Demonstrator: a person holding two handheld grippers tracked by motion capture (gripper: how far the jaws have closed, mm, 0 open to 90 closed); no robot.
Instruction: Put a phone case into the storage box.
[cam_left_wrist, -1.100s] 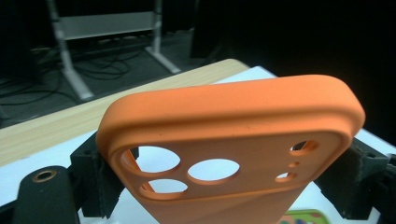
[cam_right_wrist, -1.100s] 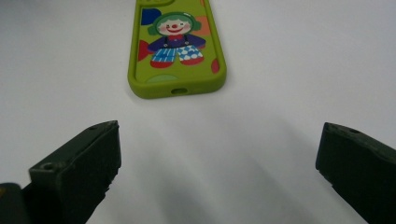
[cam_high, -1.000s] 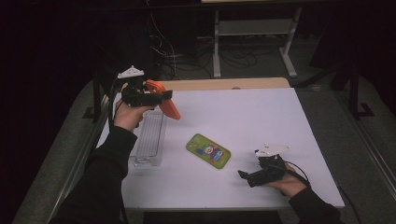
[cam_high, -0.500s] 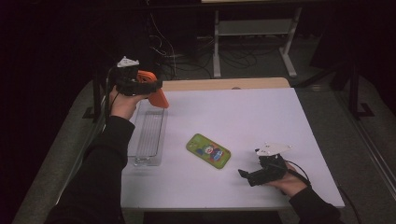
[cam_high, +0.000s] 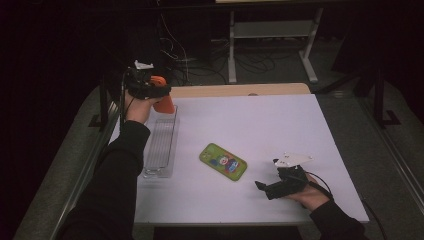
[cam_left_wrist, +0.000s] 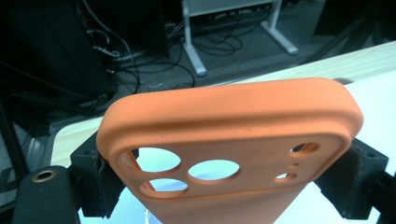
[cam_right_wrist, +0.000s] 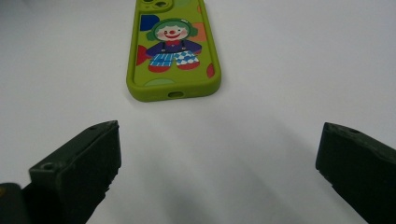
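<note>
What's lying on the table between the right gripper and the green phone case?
Nothing: in the right gripper view, only bare white table separates the open right gripper from the green phone case. The high view agrees.

An orange phone case (cam_left_wrist: 233, 140), camera holes showing, is sitting clamped edge to edge between the left claw's (cam_high: 159, 95) jaws.

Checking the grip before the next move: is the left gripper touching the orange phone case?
Touching. The left gripper view shows the left gripper with both fingers pressed against the sides of the orange phone case.
</note>
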